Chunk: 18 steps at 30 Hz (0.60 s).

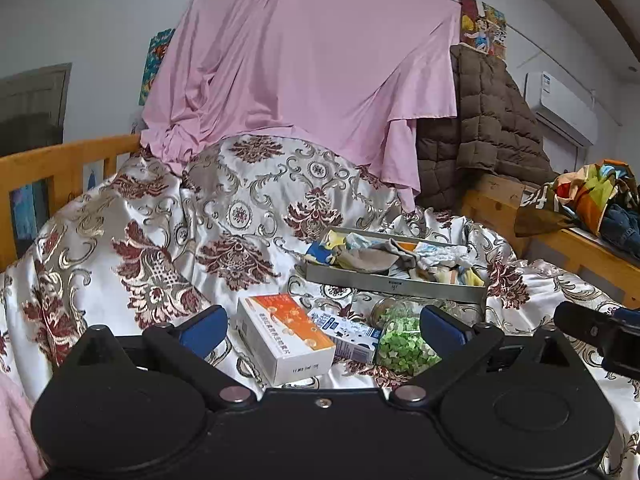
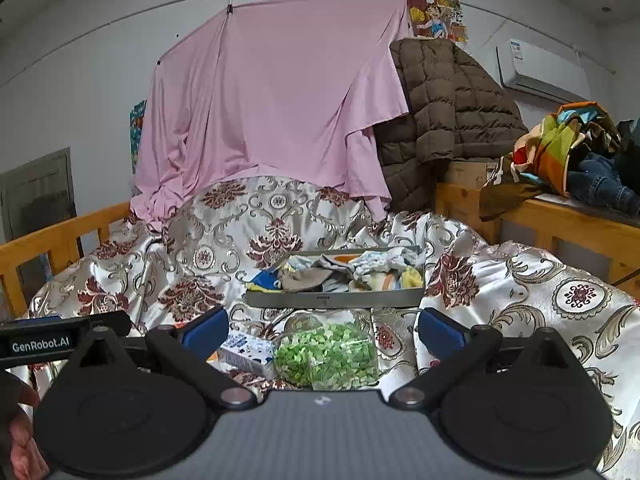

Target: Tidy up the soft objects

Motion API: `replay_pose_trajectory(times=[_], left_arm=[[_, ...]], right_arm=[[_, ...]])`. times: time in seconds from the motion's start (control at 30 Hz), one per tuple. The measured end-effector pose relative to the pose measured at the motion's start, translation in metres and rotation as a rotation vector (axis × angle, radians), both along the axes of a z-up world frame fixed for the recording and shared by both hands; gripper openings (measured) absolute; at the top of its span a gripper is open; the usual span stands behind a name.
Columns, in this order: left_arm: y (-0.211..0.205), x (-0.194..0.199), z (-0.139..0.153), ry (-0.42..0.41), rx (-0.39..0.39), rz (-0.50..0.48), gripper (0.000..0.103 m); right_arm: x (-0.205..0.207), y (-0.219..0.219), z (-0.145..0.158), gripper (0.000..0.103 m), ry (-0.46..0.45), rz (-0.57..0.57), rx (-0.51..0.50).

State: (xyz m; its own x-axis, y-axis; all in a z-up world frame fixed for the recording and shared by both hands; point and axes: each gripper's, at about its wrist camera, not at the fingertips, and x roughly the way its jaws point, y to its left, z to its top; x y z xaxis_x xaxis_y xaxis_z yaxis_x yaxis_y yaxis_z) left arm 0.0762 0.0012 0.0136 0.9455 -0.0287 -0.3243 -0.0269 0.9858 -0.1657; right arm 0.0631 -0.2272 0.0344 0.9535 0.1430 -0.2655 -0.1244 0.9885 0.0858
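So on the bed [image 1: 132, 248], going left to right: the left tool [image 1: 322, 326] hangs with its fingers spread wide and empty over an orange-and-white box [image 1: 286, 336] and a small carton [image 1: 348, 334]. The right tool [image 2: 322, 330], also apart and holding nothing, frames a bag of green bits [image 2: 326, 354]. The soft cloths [image 2: 344, 270] already sit piled in the gray tray [image 2: 334, 300] just behind, probably to keep them corralled.
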Motion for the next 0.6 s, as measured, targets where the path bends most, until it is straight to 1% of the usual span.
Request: replay_pose_trajectory(times=[0.13,0.27,0.6], left_arm=[[0.001,0.001,-0.006,0.018,-0.005,0.006,0.102],[0.002,0.005,-0.015,0.055,-0.012,0.014,0.102],[0.000,0.005,-0.018,0.064,0.000,0.014,0.102]], right_arm=[[0.002,0.000,-0.004,0.103,0.013,-0.008,0.003],[0.005,-0.001,-0.009,0.103,0.026,-0.027,0.005],[0.009,0.004,-0.015,0.103,0.057,-0.031,-0.024]])
